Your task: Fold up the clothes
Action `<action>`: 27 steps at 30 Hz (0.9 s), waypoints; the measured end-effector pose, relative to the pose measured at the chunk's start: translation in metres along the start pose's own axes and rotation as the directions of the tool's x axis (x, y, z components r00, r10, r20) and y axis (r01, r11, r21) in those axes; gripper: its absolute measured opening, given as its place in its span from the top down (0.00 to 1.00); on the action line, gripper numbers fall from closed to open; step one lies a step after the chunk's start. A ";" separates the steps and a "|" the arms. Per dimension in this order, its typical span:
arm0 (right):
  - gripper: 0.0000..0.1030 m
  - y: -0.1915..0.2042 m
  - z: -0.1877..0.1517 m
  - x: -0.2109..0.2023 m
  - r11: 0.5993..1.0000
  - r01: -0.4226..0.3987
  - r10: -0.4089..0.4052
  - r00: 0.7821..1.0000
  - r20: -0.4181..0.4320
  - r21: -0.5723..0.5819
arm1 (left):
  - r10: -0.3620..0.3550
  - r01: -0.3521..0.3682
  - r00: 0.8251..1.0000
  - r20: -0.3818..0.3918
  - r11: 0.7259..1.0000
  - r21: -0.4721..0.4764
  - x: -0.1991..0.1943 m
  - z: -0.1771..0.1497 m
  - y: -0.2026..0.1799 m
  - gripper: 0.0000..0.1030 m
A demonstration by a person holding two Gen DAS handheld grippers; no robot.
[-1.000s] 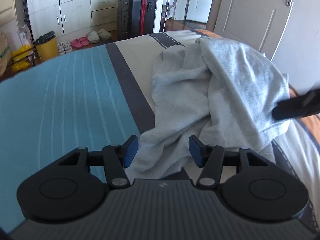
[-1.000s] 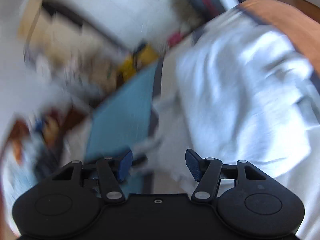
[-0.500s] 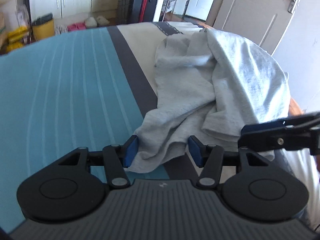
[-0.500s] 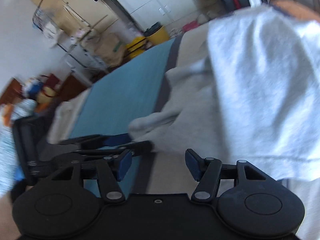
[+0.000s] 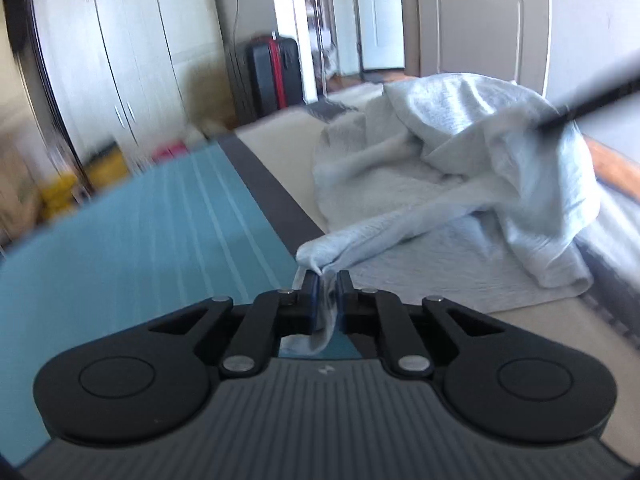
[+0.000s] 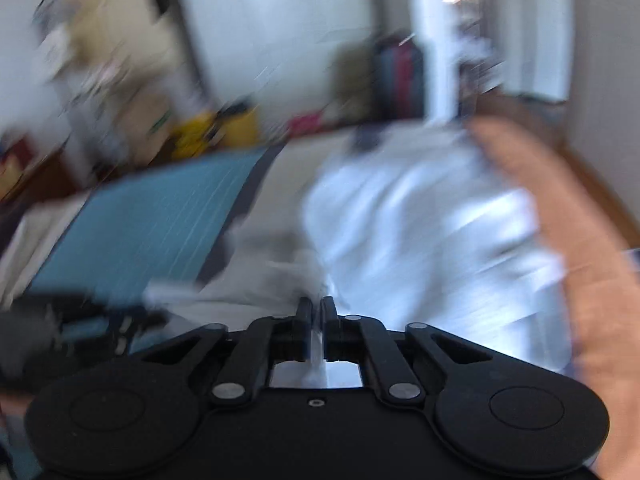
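One garment, two grippers, one bed

A single pale grey garment (image 5: 460,168) lies crumpled on the right of one bed (image 5: 140,232); two grippers, the left gripper (image 5: 326,280) near and the right gripper (image 6: 317,308), each pinch a fold. One suitcase (image 5: 272,72) and one door (image 5: 480,20) stand far back.

Place: we are in a bedroom of a home.
Bed: we see a bedspread (image 5: 132,240) in teal, with a dark band and a beige part, filling the foreground.
Storage: we see white wardrobe doors (image 5: 132,60) along the left wall.
Luggage: we find a black suitcase (image 5: 274,74) with a red strip standing by the wall.
Exit: we see a panelled door (image 5: 480,24) open onto a bright hallway.
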State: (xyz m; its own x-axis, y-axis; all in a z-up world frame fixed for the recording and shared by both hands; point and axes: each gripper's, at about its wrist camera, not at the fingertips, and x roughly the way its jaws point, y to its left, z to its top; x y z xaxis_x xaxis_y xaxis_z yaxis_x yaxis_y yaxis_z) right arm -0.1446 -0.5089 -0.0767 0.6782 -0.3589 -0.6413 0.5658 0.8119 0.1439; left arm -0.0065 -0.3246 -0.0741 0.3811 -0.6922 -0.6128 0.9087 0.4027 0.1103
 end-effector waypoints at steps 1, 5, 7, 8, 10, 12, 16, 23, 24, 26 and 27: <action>0.95 -0.010 0.004 -0.014 0.999 0.036 -0.037 0.999 0.037 0.016 | 0.000 0.000 1.000 0.000 1.000 -0.005 -0.001 0.001 0.000 0.92; 0.96 -0.056 0.008 -0.040 0.982 0.050 -0.061 0.997 0.053 0.183 | -0.060 0.060 0.998 0.009 0.997 -0.048 0.000 0.005 0.004 0.89; 0.96 -0.063 0.005 -0.042 0.972 0.103 -0.116 0.992 0.048 0.213 | -0.050 0.050 0.999 0.016 0.998 -0.040 0.001 0.007 0.001 0.88; 0.96 -0.066 0.004 -0.042 0.967 0.130 -0.144 0.988 0.049 0.221 | -0.047 0.047 0.999 0.010 0.998 -0.036 0.003 0.007 -0.001 0.87; 0.96 -0.064 0.004 -0.039 0.965 0.115 -0.133 0.989 0.060 0.236 | -0.064 0.063 0.998 -0.012 0.998 -0.031 0.009 0.006 -0.004 0.67; 0.96 -0.062 0.005 -0.044 0.966 0.083 -0.106 0.991 0.079 0.247 | -0.112 0.111 0.993 -0.021 0.993 -0.048 0.016 0.002 -0.006 0.43; 0.95 -0.060 0.006 -0.058 0.973 0.043 -0.079 0.985 0.154 0.228 | -0.202 0.198 0.979 -0.028 0.975 -0.098 0.026 -0.002 -0.013 0.41; 0.95 -0.040 0.013 -0.118 0.978 -0.170 0.101 0.896 0.433 0.124 | -0.224 0.225 0.974 0.020 0.973 -0.049 0.037 0.009 -0.041 0.34; 0.95 -0.041 0.012 -0.120 0.974 -0.191 0.118 0.891 0.439 0.125 | -0.211 0.211 0.977 0.017 0.976 -0.052 0.040 0.010 -0.044 0.45; 0.95 -0.045 0.008 -0.121 0.968 -0.212 0.132 0.885 0.446 0.135 | -0.165 0.165 0.986 0.004 0.985 -0.054 0.044 0.013 -0.048 0.93; 0.95 -0.048 0.006 -0.119 0.970 -0.199 0.117 0.888 0.444 0.141 | -0.134 0.134 0.991 0.004 0.990 -0.052 0.045 0.015 -0.049 0.92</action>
State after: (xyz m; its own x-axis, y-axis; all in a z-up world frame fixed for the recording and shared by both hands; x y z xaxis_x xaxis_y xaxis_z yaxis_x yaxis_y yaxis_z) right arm -0.2494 -0.5082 -0.0028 0.8770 -0.4281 -0.2183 0.4804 0.7936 0.3735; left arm -0.0317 -0.3847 -0.0951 0.2564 -0.7424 -0.6189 0.9415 0.3367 -0.0139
